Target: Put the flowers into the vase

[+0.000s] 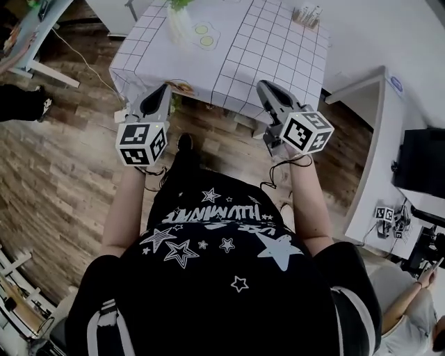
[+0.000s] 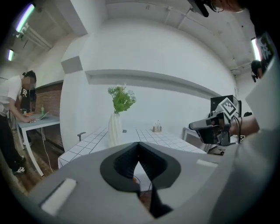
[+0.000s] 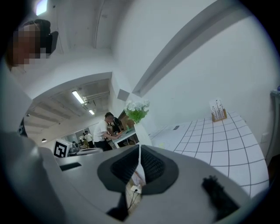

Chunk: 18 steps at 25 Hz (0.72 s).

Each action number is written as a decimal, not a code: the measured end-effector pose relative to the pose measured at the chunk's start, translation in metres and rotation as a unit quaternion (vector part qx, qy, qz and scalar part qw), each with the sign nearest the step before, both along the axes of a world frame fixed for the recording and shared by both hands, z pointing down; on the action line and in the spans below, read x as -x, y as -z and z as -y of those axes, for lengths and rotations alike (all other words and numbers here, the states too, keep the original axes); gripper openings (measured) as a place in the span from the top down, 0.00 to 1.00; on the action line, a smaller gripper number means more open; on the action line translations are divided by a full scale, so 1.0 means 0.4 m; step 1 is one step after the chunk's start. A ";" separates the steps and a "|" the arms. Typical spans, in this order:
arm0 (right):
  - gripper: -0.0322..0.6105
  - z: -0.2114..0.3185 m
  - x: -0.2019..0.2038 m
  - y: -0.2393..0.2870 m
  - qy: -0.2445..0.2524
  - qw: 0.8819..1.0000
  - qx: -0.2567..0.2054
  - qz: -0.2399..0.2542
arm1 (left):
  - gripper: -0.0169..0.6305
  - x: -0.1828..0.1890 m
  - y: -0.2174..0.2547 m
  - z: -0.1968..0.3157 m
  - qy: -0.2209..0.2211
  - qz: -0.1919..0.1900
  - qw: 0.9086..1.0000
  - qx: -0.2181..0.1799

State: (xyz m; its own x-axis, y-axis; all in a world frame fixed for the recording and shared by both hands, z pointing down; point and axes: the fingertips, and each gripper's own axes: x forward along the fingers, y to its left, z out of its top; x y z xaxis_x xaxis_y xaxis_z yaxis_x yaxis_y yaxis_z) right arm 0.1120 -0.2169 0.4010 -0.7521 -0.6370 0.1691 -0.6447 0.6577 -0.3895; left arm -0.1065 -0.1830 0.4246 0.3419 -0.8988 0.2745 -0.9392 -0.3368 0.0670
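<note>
A white vase (image 1: 179,24) with green and white flowers (image 1: 179,4) in it stands at the far left of the grid-patterned table (image 1: 264,49). The left gripper view shows the vase (image 2: 114,129) and flowers (image 2: 121,98) ahead, beyond the table edge; the right gripper view shows the vase (image 3: 142,134) and flowers (image 3: 136,109) too. My left gripper (image 1: 165,87) and right gripper (image 1: 263,85) hang side by side in the air before the table's near edge, apart from the vase. Both are shut with nothing between the jaws (image 2: 139,148) (image 3: 140,151).
Two egg-shaped pieces (image 1: 204,35) lie on the table beside the vase, and a small wooden holder (image 1: 306,15) stands at its far right. A white counter (image 1: 379,132) runs along the right. A person (image 2: 17,118) works at a desk to the left.
</note>
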 end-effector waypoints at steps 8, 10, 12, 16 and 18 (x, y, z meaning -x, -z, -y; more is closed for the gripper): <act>0.93 -0.135 -0.037 -0.010 0.025 1.000 -0.007 -0.002 | 0.96 -0.033 0.000 -0.139 0.020 0.004 1.000 0.011; 0.93 -0.177 -0.051 -0.013 0.038 0.999 -0.008 -0.010 | 0.96 -0.057 0.002 -0.156 0.019 0.002 1.000 0.014; 0.93 -0.210 -0.066 -0.007 0.050 0.999 -0.014 -0.018 | 0.96 -0.093 0.014 -0.164 0.010 0.009 1.000 0.011; 0.93 -0.222 -0.110 -0.013 0.029 1.000 -0.004 -0.008 | 0.96 -0.152 0.047 -0.185 0.006 -0.009 1.000 0.000; 0.93 -0.224 -0.126 -0.031 0.021 1.000 0.007 -0.001 | 0.96 -0.172 0.045 -0.208 0.005 -0.019 1.000 0.004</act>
